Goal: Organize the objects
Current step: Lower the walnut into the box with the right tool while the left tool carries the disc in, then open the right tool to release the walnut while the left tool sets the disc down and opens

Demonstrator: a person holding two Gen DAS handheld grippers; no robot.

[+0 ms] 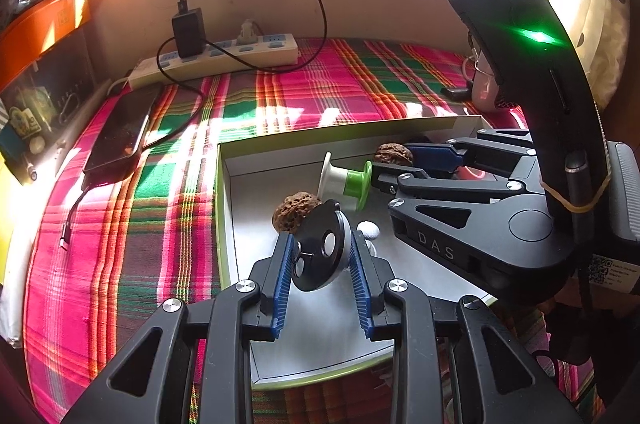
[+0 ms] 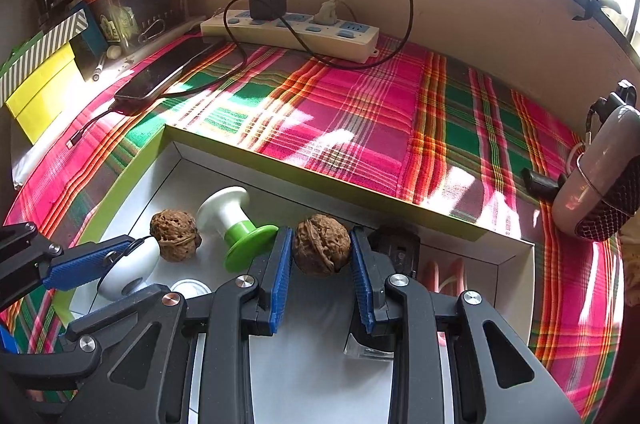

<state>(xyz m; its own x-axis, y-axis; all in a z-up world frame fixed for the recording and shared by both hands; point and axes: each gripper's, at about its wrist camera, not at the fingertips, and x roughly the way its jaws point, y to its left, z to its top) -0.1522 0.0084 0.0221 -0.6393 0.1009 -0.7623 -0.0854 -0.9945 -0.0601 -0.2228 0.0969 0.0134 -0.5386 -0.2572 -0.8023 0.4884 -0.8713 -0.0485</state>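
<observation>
Both grippers work inside a shallow box point(image 2: 280, 164) w/ lime-green outer walls and a white floor, sitting on a plaid cloth point(image 2: 360, 112) over the worktop.

Left gripper point(image 1: 320, 256): fingers pinching a round black-and-silver disc point(image 1: 320, 248), held on edge at the box's left side. A walnut point(image 1: 294, 212) lies just beyond it, touching or nearly so, and a small white knob point(image 1: 368, 230) sits just right of the disc.

Right gripper point(image 2: 322, 256): fingers pinching a second walnut point(image 2: 322, 244), near the box's far wall. A white-and-green spool point(image 2: 236, 224) lies on its side between the two walnuts, its green flange just left of the right gripper's left finger.

Room: the box's far wall stands close behind the held walnut; the left wall runs just left of the disc. Beyond the box the cloth is open up to a power strip point(image 2: 296, 32) and a phone point(image 2: 168, 72) far left (cables trail across there).

Hard to make out: a dark item point(image 2: 396, 248) and pink pieces point(image 2: 444, 276) behind the right finger, mostly hidden. Whether the held walnut touches the floor – can't tell.
</observation>
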